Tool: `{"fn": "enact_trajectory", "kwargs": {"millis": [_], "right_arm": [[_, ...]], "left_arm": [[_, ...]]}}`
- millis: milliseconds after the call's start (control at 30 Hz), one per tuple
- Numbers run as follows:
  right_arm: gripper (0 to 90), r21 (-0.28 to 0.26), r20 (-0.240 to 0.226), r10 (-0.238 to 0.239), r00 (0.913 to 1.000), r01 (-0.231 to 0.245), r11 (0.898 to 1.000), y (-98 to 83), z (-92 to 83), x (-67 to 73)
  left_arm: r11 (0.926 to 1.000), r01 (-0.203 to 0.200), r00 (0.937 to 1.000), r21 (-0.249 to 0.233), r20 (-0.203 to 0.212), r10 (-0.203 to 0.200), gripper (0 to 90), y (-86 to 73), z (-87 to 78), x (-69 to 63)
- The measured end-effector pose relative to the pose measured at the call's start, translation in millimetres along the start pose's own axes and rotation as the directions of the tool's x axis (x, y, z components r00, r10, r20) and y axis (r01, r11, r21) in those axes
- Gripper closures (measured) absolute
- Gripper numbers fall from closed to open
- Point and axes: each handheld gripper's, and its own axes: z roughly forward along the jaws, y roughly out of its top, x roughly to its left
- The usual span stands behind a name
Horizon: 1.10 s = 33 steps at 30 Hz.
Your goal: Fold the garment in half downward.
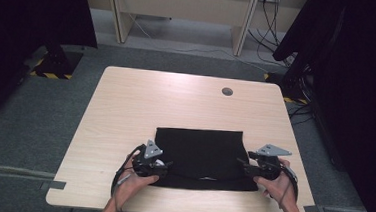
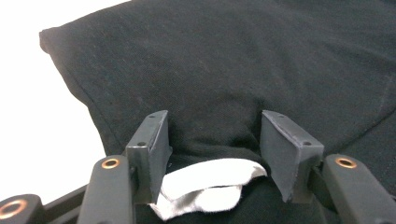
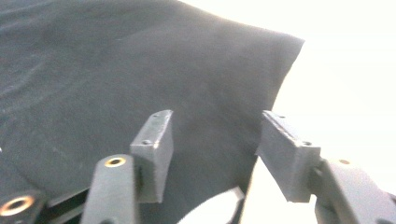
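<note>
Lying folded flat near the bench's [image 1: 126,106] front edge, black garment [image 1: 197,154] is sitting between both released tools, left tool [image 2: 212,140] and right tool [image 3: 212,140], risking a layer slipping if gripped shallowly.

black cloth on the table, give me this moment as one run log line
item: folded black cloth on table | left gripper: open at near-left corner | right gripper: open at right edge | held: nothing

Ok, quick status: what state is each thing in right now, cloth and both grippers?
Black garment: folded into a flat rectangle on the table, near edge slightly rumpled.
White tag: exposed at the near edge, between the left jaws.
Left gripper: open.
Right gripper: open, over the garment's corner.
</note>
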Motion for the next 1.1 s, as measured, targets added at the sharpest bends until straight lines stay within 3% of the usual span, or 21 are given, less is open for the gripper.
{"fn": "enact_trajectory", "kwargs": {"millis": [100, 200, 300, 333, 433, 533, 733, 867, 967, 1100], "right_arm": [[39.6, 0.024, 0.034, -0.010, 0.9994, 0.009, 1.000, -9.4, -14.5, 5.2], [39.6, 0.025, -0.002, -0.009, 1.0000, 0.009, 1.000, -19.7, -20.2, 13.1], [42.8, 0.054, -0.027, -0.023, 0.9994, 0.024, 0.998, -24.2, -15.2, 20.7], [45.2, 0.070, -0.031, -0.014, 0.9994, 0.016, 0.997, -24.5, -11.9, 21.9], [66.6, 0.060, -0.038, -0.040, 0.9985, 0.042, 0.997, -23.9, -5.1, 20.1], [79.1, 0.051, -0.030, -0.094, 0.9952, 0.095, 0.994, -20.1, -10.3, 19.4], [82.2, -0.035, -0.031, -0.155, 0.9874, 0.154, 0.987, -12.3, -35.0, 31.5], [82.4, -0.054, -0.048, -0.181, 0.9823, 0.178, 0.983, -13.2, -48.7, 46.6], [82.3, -0.015, -0.032, -0.199, 0.9796, 0.198, 0.980, -23.4, -48.5, 54.7], [82.2, 0.044, -0.028, -0.164, 0.9861, 0.165, 0.985, -43.0, -37.5, 46.7]], "left_arm": [[1.0000, -0.006, 1.0000, 0.000, -0.005, 0.006, 41.6, 0.0, 0.3, -1.3], [1.0000, -0.005, 0.9999, -0.001, -0.012, 0.005, 41.4, -0.2, 0.4, -2.3], [1.0000, -0.003, 0.9999, -0.001, -0.010, 0.003, 41.3, -0.2, 0.4, -2.0], [1.0000, -0.004, 0.9999, -0.001, -0.011, 0.004, 41.3, -0.2, 0.4, -2.2], [1.0000, -0.004, 0.9999, -0.001, -0.012, 0.004, 41.1, -0.3, 0.3, -2.4], [1.0000, -0.005, 0.9999, 0.002, -0.014, 0.005, 41.1, -0.4, 0.0, -2.8], [1.0000, -0.001, 0.9995, 0.002, -0.031, 0.001, 41.2, -0.5, 0.1, -5.2], [1.0000, 0.001, 0.9994, 0.002, -0.034, -0.001, 41.5, -0.8, -0.1, -6.0], [1.0000, 0.001, 0.9994, 0.003, -0.035, -0.001, 41.5, -0.8, -0.2, -6.1], [1.0000, -0.001, 0.9994, 0.004, -0.033, 0.001, 41.5, -1.0, -0.5, -6.2]]}}
